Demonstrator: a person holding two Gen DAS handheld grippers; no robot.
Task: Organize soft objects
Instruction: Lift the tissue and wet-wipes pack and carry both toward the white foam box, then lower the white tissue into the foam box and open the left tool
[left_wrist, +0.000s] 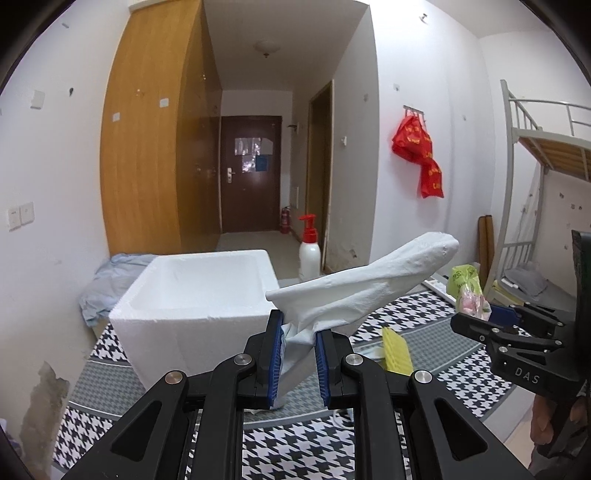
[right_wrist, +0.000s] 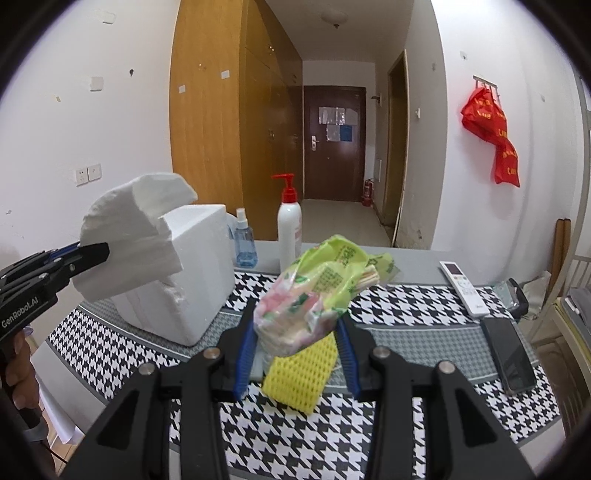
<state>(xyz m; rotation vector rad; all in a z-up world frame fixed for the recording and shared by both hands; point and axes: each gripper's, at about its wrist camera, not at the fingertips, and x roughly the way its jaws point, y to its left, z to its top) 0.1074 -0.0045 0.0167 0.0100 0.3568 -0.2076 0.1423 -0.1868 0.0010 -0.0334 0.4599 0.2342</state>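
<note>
Left hand-held gripper (left_wrist: 299, 354) clamps white cloth wad (left_wrist: 365, 280), lifted beside foam box (right_wrist: 184, 273) | spray bottle (right_wrist: 243, 240), pump bottle (right_wrist: 290, 225) behind | right hand-held gripper (right_wrist: 295, 354) pinches green packet (right_wrist: 321, 291) above yellow foam net (right_wrist: 303, 373) | remote (right_wrist: 463, 288), phone (right_wrist: 511, 354) on worktop (right_wrist: 406, 325)

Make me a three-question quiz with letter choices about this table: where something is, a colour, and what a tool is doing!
1. Where does the yellow foam net sleeve lie?
A. on the checked tablecloth
B. in the white foam box
C. on the floor

2. What colour is the pump on the white plastic bottle?
A. blue
B. red
C. green

3. What is the right tool doing?
A. gripping a green plastic tissue pack
B. standing empty
C. gripping a remote

Answers: 1 A, it rests on the cloth; 2 B, its top is red; 3 A, both pads press the pack.
</note>
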